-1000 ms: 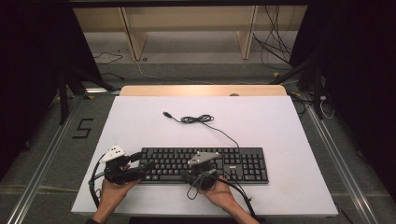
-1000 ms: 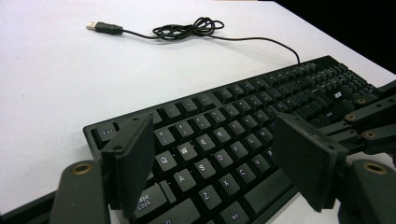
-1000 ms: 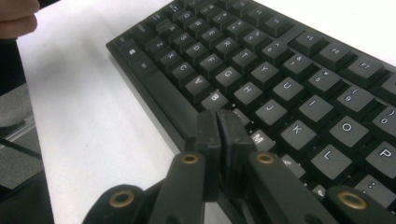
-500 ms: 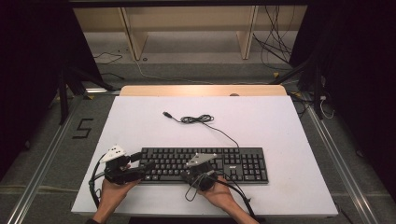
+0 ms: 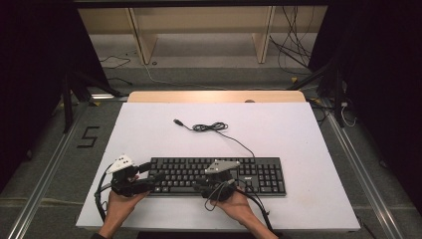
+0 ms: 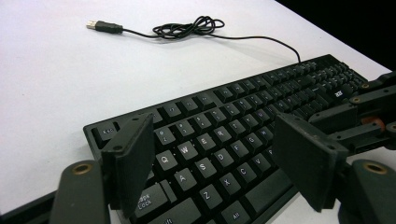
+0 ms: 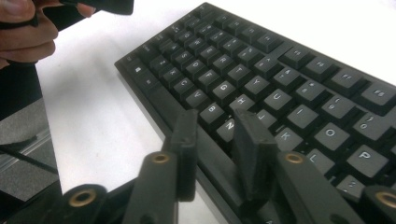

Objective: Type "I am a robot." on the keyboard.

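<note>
The black keyboard [image 5: 216, 175] lies near the counter's [image 5: 298, 134] front edge, its long axis parallel to that edge. The left gripper [image 5: 152, 175] hovers over the keyboard's left end, fingers [image 6: 130, 161] wide apart with nothing between them. The right gripper [image 5: 199, 185] sits at the front rim near the middle, nearer the space bar; its fingers [image 7: 250, 149] have just been opening, a narrow gap between them, holding nothing.

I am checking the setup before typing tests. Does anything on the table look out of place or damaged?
Only one thing stands out: the keyboard is not plugged in. Its cable lies in a loose tangle on the white table, with the USB plug free. The keyboard itself lies straight, with no visible damage.
</note>
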### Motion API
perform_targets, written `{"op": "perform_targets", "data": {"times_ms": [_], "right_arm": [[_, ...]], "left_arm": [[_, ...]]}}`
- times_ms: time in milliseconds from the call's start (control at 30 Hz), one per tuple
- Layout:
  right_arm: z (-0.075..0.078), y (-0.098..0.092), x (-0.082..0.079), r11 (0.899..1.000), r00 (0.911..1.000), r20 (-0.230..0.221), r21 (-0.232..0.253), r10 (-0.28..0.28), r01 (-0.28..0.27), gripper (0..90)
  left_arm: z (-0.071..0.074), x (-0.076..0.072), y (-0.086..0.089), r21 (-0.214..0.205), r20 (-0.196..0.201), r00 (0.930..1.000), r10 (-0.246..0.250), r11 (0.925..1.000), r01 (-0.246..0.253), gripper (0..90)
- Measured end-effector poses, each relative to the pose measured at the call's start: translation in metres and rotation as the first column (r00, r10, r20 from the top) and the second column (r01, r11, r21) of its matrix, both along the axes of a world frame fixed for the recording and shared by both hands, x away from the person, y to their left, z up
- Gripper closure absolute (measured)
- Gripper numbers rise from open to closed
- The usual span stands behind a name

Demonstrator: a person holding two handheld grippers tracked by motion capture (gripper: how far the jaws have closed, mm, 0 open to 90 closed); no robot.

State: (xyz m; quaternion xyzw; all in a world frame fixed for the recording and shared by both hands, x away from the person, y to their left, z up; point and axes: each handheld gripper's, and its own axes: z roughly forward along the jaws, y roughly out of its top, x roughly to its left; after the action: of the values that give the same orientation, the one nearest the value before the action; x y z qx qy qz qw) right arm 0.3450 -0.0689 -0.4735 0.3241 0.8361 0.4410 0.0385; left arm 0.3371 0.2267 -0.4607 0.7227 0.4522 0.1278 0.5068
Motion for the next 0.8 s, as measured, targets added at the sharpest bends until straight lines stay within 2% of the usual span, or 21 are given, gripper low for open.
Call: {"op": "perform_targets", "data": {"times_ms": [333, 567, 667, 800], "right_arm": [[0.007, -0.011, 0.0, 0.999, 0.9996, 0.008, 0.028, -0.026, 0.025, 53.7], [0.014, -0.022, 0.0, 0.997, 0.9986, 0.013, 0.056, -0.052, 0.051, 46.6], [0.015, -0.024, 0.0, 0.997, 0.9982, 0.015, 0.061, -0.057, 0.056, 45.0], [0.016, -0.024, 0.0, 0.997, 0.9982, 0.019, 0.059, -0.057, 0.056, 43.2]], "left_arm": [[0.0, 0.002, -0.001, -0.006, -0.011, 0.9999, -0.005, 1.0, 0.005, 30.0], [0.002, 0.006, -0.004, -0.015, -0.022, 0.9997, -0.009, 0.9999, 0.008, 32.2], [0.003, 0.008, -0.004, -0.024, -0.033, 0.9995, -0.002, 0.9997, 0.001, 35.3], [0.004, 0.01, -0.005, -0.012, -0.041, 0.9991, -0.008, 0.9999, 0.007, 43.3]]}}
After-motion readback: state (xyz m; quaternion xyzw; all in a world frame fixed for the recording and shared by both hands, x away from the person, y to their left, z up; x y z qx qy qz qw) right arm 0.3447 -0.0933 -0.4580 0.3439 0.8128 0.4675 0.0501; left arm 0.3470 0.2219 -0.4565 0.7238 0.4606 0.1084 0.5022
